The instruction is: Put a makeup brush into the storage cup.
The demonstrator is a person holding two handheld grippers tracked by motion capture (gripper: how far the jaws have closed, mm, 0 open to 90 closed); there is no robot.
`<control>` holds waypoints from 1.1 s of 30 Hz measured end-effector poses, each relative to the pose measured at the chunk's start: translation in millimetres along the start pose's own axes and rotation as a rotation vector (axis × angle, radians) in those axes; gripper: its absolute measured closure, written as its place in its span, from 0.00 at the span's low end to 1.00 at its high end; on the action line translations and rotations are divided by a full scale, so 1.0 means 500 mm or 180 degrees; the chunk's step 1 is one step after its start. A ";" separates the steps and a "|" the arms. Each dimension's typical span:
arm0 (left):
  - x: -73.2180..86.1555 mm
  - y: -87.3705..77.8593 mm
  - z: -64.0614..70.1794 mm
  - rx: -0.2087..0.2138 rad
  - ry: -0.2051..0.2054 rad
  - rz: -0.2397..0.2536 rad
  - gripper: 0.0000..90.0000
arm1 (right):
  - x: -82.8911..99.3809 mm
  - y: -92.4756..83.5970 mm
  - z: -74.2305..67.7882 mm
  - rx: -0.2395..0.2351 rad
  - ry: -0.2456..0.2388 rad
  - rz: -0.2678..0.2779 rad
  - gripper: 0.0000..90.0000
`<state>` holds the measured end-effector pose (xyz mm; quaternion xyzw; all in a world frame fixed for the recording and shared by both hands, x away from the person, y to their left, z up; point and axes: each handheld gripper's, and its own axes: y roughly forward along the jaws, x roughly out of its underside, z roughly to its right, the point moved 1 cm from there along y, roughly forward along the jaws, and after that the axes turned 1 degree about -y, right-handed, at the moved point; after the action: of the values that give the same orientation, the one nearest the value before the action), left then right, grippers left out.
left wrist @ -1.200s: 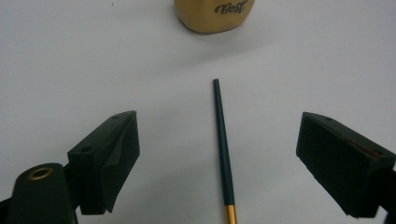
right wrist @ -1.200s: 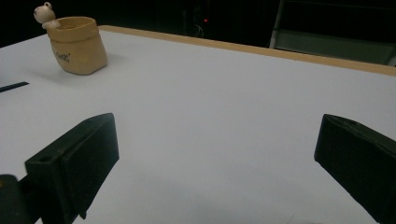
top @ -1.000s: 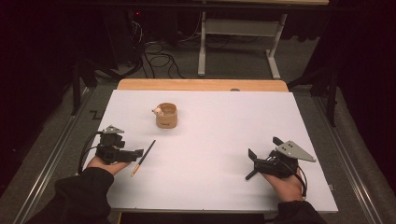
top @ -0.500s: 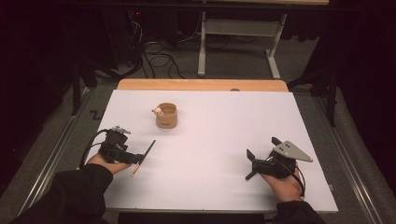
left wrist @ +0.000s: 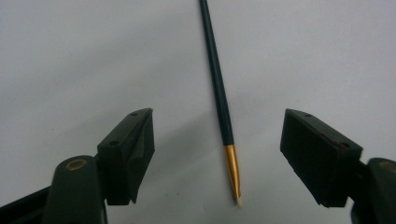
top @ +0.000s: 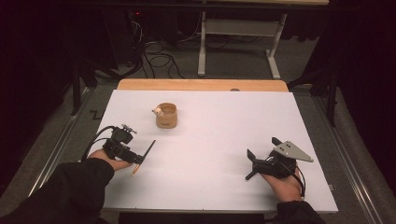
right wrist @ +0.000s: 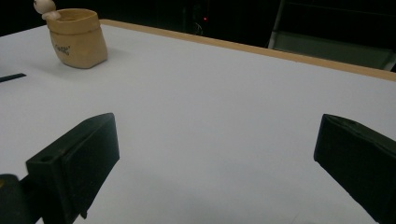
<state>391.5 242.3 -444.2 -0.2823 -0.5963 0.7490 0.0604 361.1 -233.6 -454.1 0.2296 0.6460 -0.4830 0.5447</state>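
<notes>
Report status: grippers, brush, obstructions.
Left gripper open, jaws just been closing, astride paintbrush, not gripping. Right gripper open, empty. Cup stands apart; nothing in the way.

My left gripper (top: 133, 158) hangs low near the table's left edge, its jaws apart and just closing, pads touching nothing. My right gripper (top: 251, 164) sits near the front right corner, jaws spread wide. Both forearms enter from the front edge.
</notes>
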 end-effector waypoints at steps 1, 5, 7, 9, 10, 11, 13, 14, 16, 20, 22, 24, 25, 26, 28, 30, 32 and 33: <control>-0.002 0.001 0.002 0.0013 0.0001 -0.0034 0.32 | 0.000 0.000 0.000 0.0000 -0.0003 -0.0001 0.01; -0.010 0.001 0.007 -0.0016 0.0020 -0.0113 0.35 | 0.000 0.001 0.000 -0.0009 -0.0006 -0.0001 0.01; -0.017 0.001 0.009 -0.0021 0.0031 -0.0160 0.37 | 0.000 0.001 0.000 -0.0011 -0.0006 -0.0003 0.01; -0.022 -0.001 0.010 -0.0016 0.0037 -0.0167 0.37 | 0.001 0.002 -0.001 -0.0012 -0.0009 -0.0011 0.01; -0.025 -0.002 0.011 -0.0011 0.0020 -0.0178 0.37 | 0.001 0.003 -0.001 -0.0016 -0.0005 -0.0014 0.02; -0.027 -0.003 0.011 0.0003 0.0004 -0.0192 0.38 | 0.001 0.003 0.000 -0.0017 -0.0005 -0.0017 0.02; -0.030 -0.002 0.011 0.0022 -0.0005 -0.0255 0.44 | 0.001 0.002 0.000 -0.0021 -0.0003 -0.0009 0.02; -0.030 -0.001 0.010 0.0006 0.0011 -0.0270 0.44 | 0.001 0.002 0.000 -0.0025 0.0006 -0.0001 0.02; -0.032 0.002 0.010 0.0011 -0.0006 -0.0330 0.48 | 0.002 0.002 0.000 -0.0021 0.0013 -0.0013 0.02; -0.035 0.006 0.012 -0.0021 0.0022 -0.0478 0.53 | 0.002 0.003 0.001 -0.0003 -0.0004 -0.0008 0.02; -0.038 0.009 0.014 -0.0064 0.0030 -0.0502 0.54 | 0.002 0.003 0.002 0.0007 -0.0017 -0.0006 0.02; -0.039 0.015 0.016 -0.0059 0.0033 -0.0552 0.57 | 0.002 0.003 0.002 0.0011 -0.0022 0.0000 0.03; -0.039 0.018 0.017 -0.0076 0.0045 -0.0581 0.59 | 0.003 0.003 0.003 0.0012 -0.0020 -0.0006 0.03; -0.040 0.020 0.018 -0.0075 0.0038 -0.0597 0.59 | 0.003 0.003 0.002 0.0003 -0.0009 -0.0005 0.03; -0.041 0.024 0.021 -0.0084 0.0056 -0.0627 0.61 | 0.002 0.003 0.001 -0.0016 0.0008 0.0006 0.03; -0.041 0.026 0.024 -0.0102 0.0070 -0.0640 0.64 | 0.001 0.002 0.000 -0.0012 -0.0013 0.0021 0.03; -0.041 0.030 0.026 -0.0104 0.0072 -0.0671 0.67 | 0.002 0.004 -0.001 -0.0023 -0.0017 -0.0002 0.03; -0.041 0.033 0.026 -0.0137 0.0090 -0.0701 0.68 | 0.002 0.004 -0.001 -0.0024 -0.0027 -0.0003 0.03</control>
<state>406.3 217.7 -450.6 -0.2269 -0.6388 0.7208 0.1446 362.1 -232.3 -456.0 0.2252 0.6456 -0.4817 0.5481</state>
